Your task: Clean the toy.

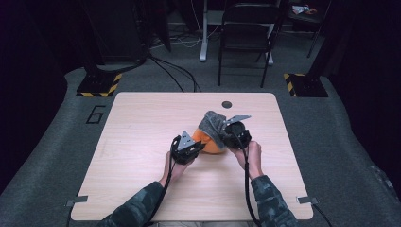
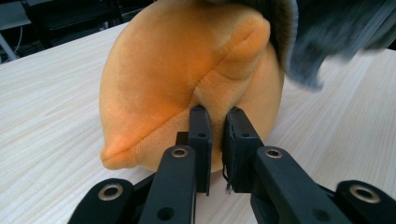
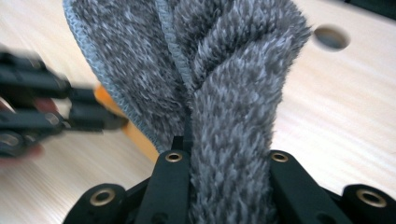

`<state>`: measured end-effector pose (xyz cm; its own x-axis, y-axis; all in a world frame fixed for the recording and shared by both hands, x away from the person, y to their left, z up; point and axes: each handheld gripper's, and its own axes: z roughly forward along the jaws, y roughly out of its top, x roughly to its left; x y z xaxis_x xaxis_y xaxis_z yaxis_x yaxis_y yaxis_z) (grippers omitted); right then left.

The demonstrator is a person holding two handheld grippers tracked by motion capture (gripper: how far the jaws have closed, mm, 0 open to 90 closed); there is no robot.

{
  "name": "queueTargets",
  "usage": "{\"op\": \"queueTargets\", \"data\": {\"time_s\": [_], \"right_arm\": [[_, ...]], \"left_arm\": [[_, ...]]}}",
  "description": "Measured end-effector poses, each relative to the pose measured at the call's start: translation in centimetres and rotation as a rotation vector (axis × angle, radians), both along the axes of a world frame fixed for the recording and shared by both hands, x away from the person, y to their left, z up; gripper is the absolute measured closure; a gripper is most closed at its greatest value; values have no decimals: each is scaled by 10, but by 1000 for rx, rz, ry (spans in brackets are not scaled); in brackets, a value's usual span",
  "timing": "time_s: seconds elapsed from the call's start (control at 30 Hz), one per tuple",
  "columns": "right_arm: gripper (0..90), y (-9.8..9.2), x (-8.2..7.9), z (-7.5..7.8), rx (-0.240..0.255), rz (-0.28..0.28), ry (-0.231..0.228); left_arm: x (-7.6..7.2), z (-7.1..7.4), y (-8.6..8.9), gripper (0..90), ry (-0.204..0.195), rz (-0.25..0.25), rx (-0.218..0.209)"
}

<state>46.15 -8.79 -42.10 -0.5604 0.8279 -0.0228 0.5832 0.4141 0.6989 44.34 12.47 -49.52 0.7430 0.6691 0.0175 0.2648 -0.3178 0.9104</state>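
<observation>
Left gripper [image 2: 217, 123] nearly closed, pinching orange plush [image 2: 187, 79] seam mid-table [image 1: 142, 142]. Right gripper [image 3: 224, 158] clamped on grey cloth [image 3: 210, 70] draped over plush. Thin pinch, could slip if tugged apart.

— What sort of place is this?
— Looks like a lab: bare table [image 1: 142, 189], grey carpet [image 1: 359, 156], hazard-striped stand bases [image 1: 99, 85], loose cables [image 1: 175, 71], a folding chair [image 1: 246, 38].
</observation>
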Motion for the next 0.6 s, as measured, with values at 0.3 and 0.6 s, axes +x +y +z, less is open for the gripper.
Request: {"op": "queueTargets", "data": {"time_s": [0.3,0.6], "right_arm": [[790,-5,5,-12,27,-17,20],[789,-3,1,-6,42,-6,10]], "left_arm": [[0,-1,0,492,-39,46,25],[2,-5,-3,762,-50,64,35]]}}
